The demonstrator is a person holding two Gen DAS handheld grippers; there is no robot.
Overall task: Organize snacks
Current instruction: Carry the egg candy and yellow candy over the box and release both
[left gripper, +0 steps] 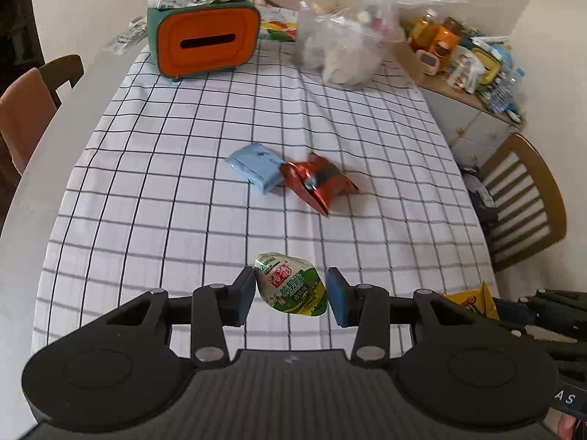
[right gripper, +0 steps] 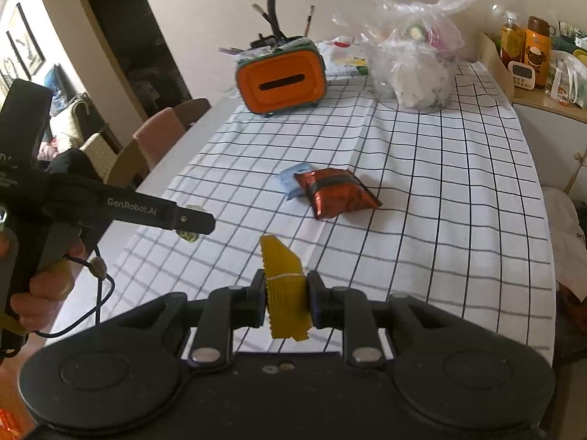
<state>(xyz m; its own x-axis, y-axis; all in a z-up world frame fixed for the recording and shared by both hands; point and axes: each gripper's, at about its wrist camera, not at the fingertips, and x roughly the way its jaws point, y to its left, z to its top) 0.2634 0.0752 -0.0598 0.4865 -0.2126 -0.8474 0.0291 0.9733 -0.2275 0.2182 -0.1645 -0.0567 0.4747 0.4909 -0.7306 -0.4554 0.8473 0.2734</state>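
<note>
Left to right. At the far left stands the orange-fronted box [left gripper: 205, 42], slot facing the viewer, at the far edge of the checked tablecloth [left gripper: 146, 183]. The left gripper [left gripper: 291, 293] hovers over the near part of the cloth with the green-labelled jelly cup [left gripper: 291, 285] between its fingers; the left pad touches the cup while a narrow gap shows at the right pad, so whether the grip is firm cannot be told. Ahead of it, toward mid-table, the pale blue packet [left gripper: 255, 167] and the red foil packet [left gripper: 317, 181] lie touching, blue to the left, each with its long axis slanting from far left to near right. The right gripper [right gripper: 286, 302] is clamped on the yellow crimped packet [right gripper: 286, 289], held edge-up and pointing away. The pair on the cloth lies straight ahead of both tools, at about the same reach from each; judged as a gathering point, both held snacks need only a forward carry. At the far right sits a knotted clear plastic bag [left gripper: 343, 40], then a cluttered sideboard [left gripper: 473, 110] and a wooden chair [left gripper: 528, 201].
</note>
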